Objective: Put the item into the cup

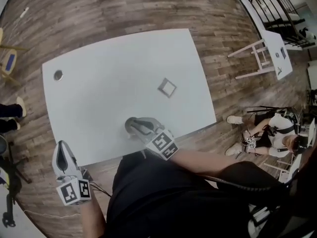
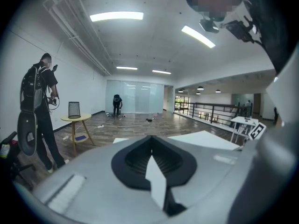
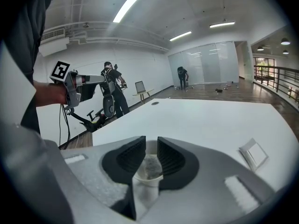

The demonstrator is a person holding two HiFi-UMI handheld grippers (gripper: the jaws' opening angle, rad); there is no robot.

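1. Two tools logged at a white table (image 1: 99,83), one in each hand.
2. Found right tool (image 1: 132,127) at the table's near edge, pinching a white cup (image 3: 149,174) by its sides between dark ribbed pads (image 3: 175,157).
3. Noted cup upright, mouth up, with greyish matter inside. Cannot identify it, nor tell whether the cup rests on the table.
4. Found left tool (image 1: 60,150) just off the near-left corner, above wood floor (image 1: 148,9), pads pressed together, nothing between.
5. Noted small square piece (image 1: 167,87) lying flat on the table's right half, well apart from the cup, untouched.
6. Recorded round hole (image 1: 58,75) near the far-left corner.
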